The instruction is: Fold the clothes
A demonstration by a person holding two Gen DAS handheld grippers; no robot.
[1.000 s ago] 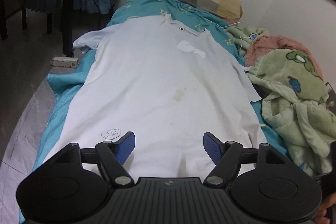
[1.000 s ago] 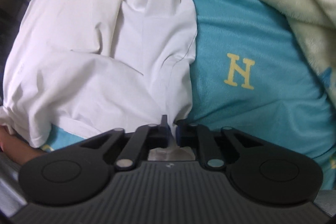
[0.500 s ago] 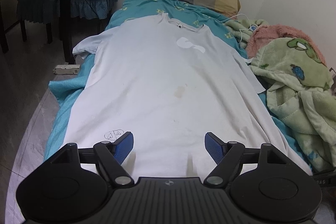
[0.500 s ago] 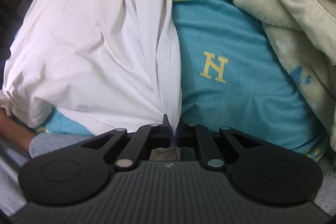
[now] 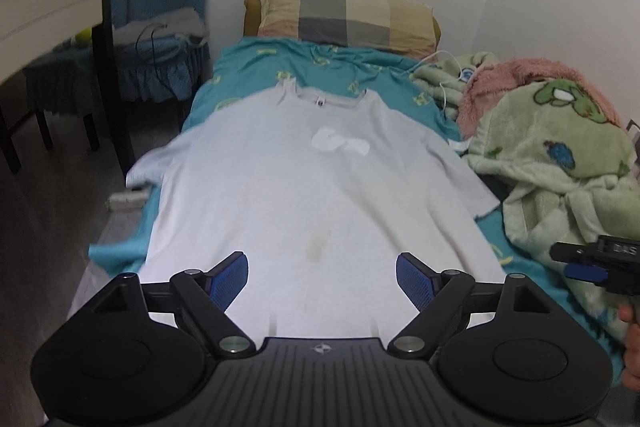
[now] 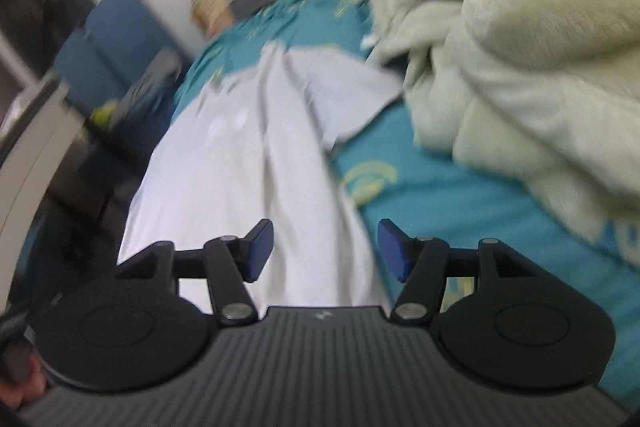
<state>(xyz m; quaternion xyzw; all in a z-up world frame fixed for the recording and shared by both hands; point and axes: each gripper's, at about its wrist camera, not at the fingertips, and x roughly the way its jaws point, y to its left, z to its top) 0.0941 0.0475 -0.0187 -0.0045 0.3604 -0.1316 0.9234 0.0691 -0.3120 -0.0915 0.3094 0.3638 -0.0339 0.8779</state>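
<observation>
Beside the white T-shirt (image 5: pixel 304 187), a green blanket (image 5: pixel 560 163) crowds the bed (image 5: pixel 256 67).

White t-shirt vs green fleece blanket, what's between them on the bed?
Left wrist view: only bare teal bedsheet separates the white t-shirt from the green fleece blanket; the shirt's sleeve tip nearly reaches the blanket.

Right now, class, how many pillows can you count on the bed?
1. A checked pillow lies at the head of the bed, against the wall beyond the white T-shirt. More could be hidden under the green blanket heaped alongside.
</observation>
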